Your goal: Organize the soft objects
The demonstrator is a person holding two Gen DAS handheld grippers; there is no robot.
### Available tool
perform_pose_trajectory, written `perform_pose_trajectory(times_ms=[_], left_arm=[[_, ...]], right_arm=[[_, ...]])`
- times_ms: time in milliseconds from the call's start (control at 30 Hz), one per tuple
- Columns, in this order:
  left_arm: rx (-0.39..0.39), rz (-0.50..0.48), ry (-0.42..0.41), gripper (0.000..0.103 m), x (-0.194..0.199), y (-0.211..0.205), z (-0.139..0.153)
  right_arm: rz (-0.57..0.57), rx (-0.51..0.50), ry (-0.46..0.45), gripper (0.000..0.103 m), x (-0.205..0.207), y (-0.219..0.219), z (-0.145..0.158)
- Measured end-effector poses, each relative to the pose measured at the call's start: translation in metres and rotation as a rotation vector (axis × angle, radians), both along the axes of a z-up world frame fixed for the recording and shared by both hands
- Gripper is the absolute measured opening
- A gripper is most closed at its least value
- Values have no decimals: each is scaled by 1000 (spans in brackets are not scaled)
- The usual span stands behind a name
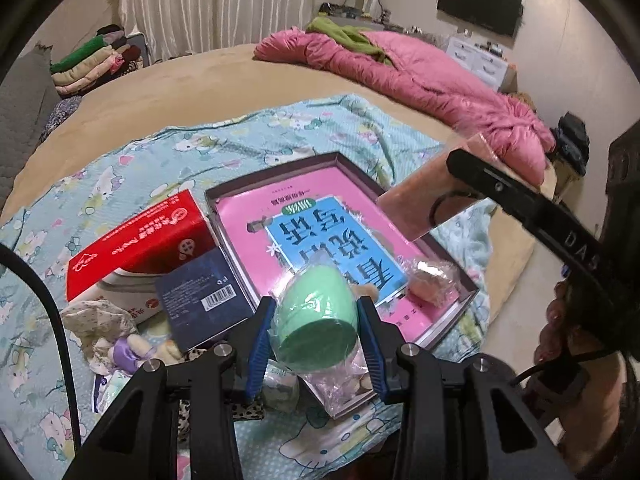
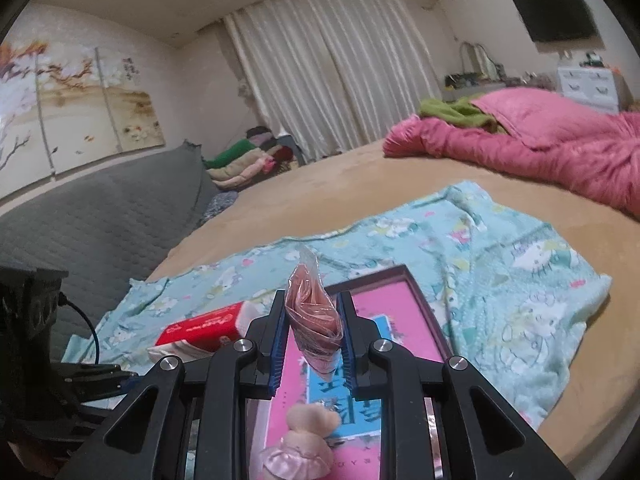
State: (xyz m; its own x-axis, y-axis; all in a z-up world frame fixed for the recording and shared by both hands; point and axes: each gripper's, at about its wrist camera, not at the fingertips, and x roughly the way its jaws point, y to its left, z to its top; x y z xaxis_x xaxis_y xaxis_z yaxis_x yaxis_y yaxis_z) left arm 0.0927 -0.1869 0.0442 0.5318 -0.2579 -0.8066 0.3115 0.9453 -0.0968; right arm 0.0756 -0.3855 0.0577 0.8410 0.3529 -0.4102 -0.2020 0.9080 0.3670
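My left gripper (image 1: pixel 316 320) is shut on a green egg-shaped sponge (image 1: pixel 314 316) in clear wrap, held above the near edge of a dark shallow box (image 1: pixel 280 168) lined with a pink and blue book. My right gripper (image 2: pixel 312 336) is shut on a pink cloth packet in clear plastic (image 2: pixel 312 312), held above the same box (image 2: pixel 424 300); that packet also shows in the left wrist view (image 1: pixel 432 196). A small wrapped pink item (image 1: pixel 432 280) lies in the box. A pink plush toy (image 2: pixel 308 436) lies below my right gripper.
A red tissue pack (image 1: pixel 140 240), a dark blue carton (image 1: pixel 204 300) and small soft toys (image 1: pixel 116 340) lie left of the box on a light blue cartoon blanket (image 1: pixel 280 128). A pink quilt (image 1: pixel 420 76) lies at the far side. Folded clothes (image 1: pixel 92 60) are stacked far left.
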Motion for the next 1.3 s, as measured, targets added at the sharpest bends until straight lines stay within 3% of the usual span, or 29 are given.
perform_pose_trajectory(times_ms=[433,1300], left_arm=[[91,-12,38,41,10,-23,-34],[123,-22,77,41,16,-30,-57]], right_arm=[[-62,60,154,24,14,-29,-35],[-5,74,330,24,29,-18,-65]])
